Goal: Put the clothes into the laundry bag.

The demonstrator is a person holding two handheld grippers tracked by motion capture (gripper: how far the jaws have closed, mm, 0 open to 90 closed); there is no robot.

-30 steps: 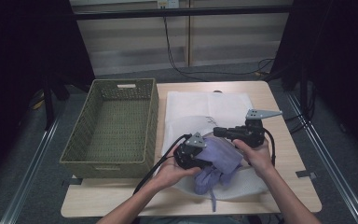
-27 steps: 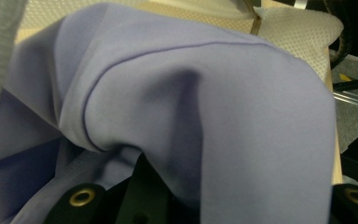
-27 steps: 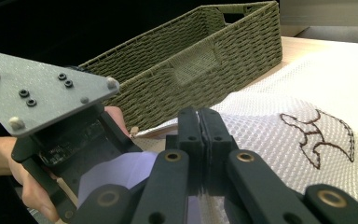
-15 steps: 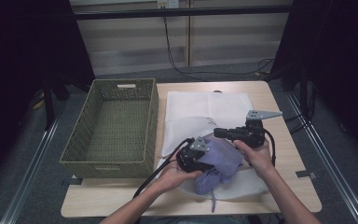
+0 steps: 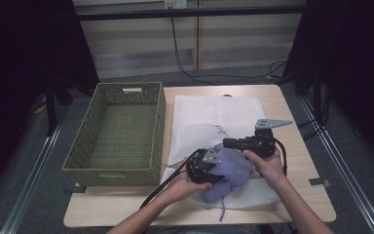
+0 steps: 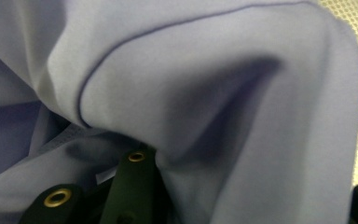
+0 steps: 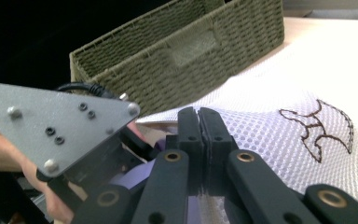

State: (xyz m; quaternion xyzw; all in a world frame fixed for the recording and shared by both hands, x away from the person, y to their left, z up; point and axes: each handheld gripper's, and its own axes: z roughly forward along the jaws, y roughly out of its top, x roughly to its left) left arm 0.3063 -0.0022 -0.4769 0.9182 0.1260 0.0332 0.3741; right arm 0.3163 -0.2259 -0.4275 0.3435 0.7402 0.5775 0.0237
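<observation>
While holding the right tongs [image 7: 199, 121] pressed flat together, apparently on the lip of the white mesh bag [image 5: 214, 114] at mid-frame, risks losing that thin edge: could slip free and let the mouth drop shut. Has the left tongs [image 5: 208, 168] spread wide and buried in the lavender garment [image 5: 233, 168], lower centre of the high view, with cloth bulging between both jaws but not clamped. Lies bunched partly on the bag, near the front edge of the surface [image 5: 302, 195], right of the woven basket [image 5: 112, 170]. Could snag a fold on a jaw, or shove bundle and bag together off that front edge. Cannot tell how much sits inside already.
</observation>
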